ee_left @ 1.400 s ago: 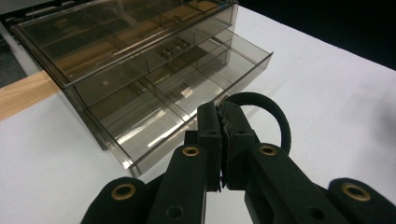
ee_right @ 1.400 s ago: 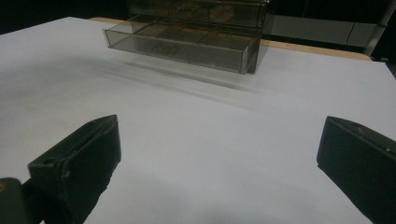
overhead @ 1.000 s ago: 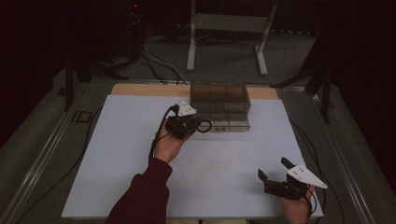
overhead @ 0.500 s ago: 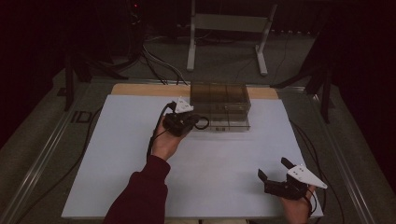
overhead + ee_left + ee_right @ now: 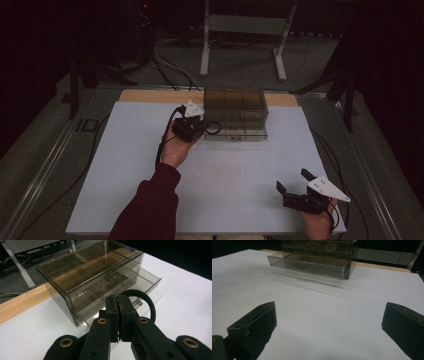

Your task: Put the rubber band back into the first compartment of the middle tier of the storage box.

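A smoky see-through drawer box (image 5: 235,111) stands at the far middle of the white table top (image 5: 130,170), with its lowest drawer (image 5: 143,281) pulled out. My left gripper (image 5: 204,127) is right at the box's left front corner, shut on a black rubber ring (image 5: 146,301) that loops out to the right of the closed jaws (image 5: 119,301). In the high view the ring (image 5: 215,129) hangs just over the open drawer's left end. My right gripper (image 5: 292,180) rests open near the table's front right corner, nothing between its fingers (image 5: 257,325), facing the box (image 5: 312,260).
A wooden strip (image 5: 150,95) borders the table's far edge. Behind it stands a metal frame (image 5: 240,30) with cables (image 5: 170,65) on the floor. A cable (image 5: 95,150) trails off the table's left side.
The left gripper has edged slightly forward toward the box with the ring in it. The right gripper has stayed put.
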Demonstrator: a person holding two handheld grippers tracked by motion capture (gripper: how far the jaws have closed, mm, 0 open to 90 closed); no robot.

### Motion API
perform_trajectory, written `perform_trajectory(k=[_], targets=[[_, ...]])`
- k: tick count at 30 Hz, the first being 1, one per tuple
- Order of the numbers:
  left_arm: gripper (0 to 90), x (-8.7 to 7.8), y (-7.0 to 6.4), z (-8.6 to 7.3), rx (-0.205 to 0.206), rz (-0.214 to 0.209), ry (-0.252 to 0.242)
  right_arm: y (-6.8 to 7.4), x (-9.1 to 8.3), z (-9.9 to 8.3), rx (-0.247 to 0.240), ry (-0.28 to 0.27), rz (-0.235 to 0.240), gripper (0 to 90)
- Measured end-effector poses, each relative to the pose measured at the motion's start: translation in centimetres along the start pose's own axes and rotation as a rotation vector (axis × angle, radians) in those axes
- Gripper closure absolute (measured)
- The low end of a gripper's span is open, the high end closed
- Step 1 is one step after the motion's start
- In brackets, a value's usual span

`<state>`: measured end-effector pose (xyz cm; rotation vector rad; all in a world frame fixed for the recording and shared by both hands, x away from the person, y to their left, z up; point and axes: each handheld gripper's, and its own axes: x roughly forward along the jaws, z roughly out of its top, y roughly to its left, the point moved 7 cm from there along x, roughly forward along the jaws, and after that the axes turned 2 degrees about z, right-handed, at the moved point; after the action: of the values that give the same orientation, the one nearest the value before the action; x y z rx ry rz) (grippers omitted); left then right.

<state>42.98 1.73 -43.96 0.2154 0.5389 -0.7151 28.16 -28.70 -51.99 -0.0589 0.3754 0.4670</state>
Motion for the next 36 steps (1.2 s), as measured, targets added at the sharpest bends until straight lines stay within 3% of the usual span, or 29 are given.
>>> perform_trajectory(k=[25, 36], targets=[[88.9, 2.0, 1.1, -0.3, -0.004, 0.026, 0.012, 0.0, 0.0, 0.0, 0.000, -0.001, 0.001, 0.1], [88.9, 2.8, 1.7, -0.6, -0.025, 0.039, 0.020, 0.0, 0.1, 0.0, 0.000, -0.001, 0.001, 0.1]])
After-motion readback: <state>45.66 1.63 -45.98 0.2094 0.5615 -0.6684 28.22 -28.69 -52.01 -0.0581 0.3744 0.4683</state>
